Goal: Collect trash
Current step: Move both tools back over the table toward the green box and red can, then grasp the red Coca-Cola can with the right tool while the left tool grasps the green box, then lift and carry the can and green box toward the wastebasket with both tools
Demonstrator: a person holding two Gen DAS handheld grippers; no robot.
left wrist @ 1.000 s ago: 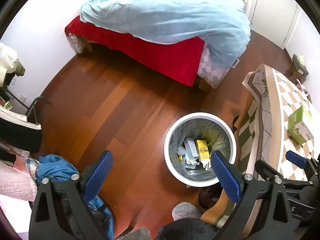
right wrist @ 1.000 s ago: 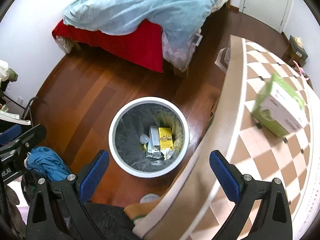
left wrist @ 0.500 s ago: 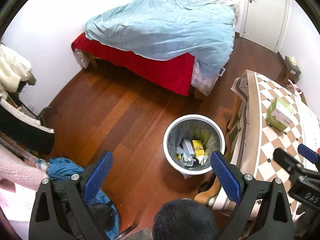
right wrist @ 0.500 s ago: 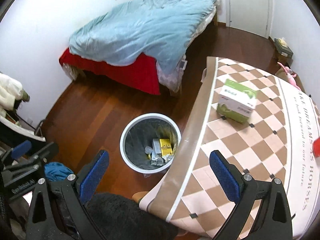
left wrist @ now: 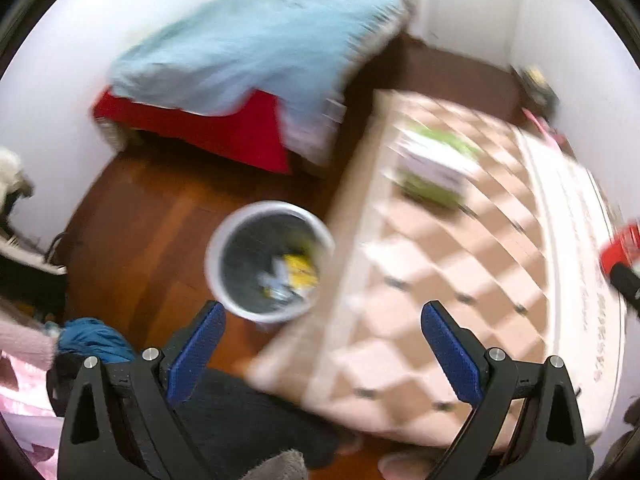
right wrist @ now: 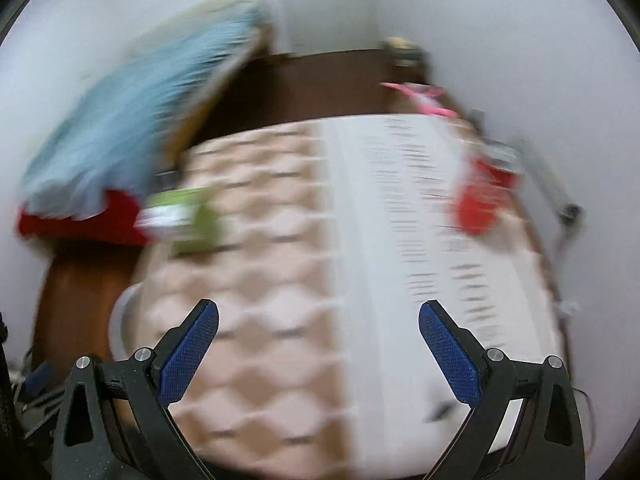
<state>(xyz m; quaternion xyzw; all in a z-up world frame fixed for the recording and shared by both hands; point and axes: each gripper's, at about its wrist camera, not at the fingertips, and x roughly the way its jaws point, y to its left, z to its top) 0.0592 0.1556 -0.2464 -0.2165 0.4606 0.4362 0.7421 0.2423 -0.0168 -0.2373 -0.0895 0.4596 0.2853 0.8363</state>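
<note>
Both views are motion-blurred. A white trash bin (left wrist: 224, 236) with a dark liner stands on the wood floor beside the table and holds a yellow box (left wrist: 299, 270) and pale scraps. On the checkered tablecloth (left wrist: 432, 280) sit a green and white box (left wrist: 434, 168) (right wrist: 180, 216) and a red item (left wrist: 622, 240) (right wrist: 482, 200) near the right edge. My left gripper (left wrist: 322, 350) is open and empty, high above the bin and the table's edge. Above the table, my right gripper (right wrist: 318, 346) also hangs open and empty.
A bed with a light blue duvet (left wrist: 256, 48) and red sheet (left wrist: 224, 128) stands by the far wall. Blue cloth (left wrist: 92, 344) and other clutter lie at the lower left. A pink object (right wrist: 420, 96) lies at the table's far end.
Both cameras have swung right and upward, from over the bin toward the table. The red item has come into view. Both grippers stay open and empty.
</note>
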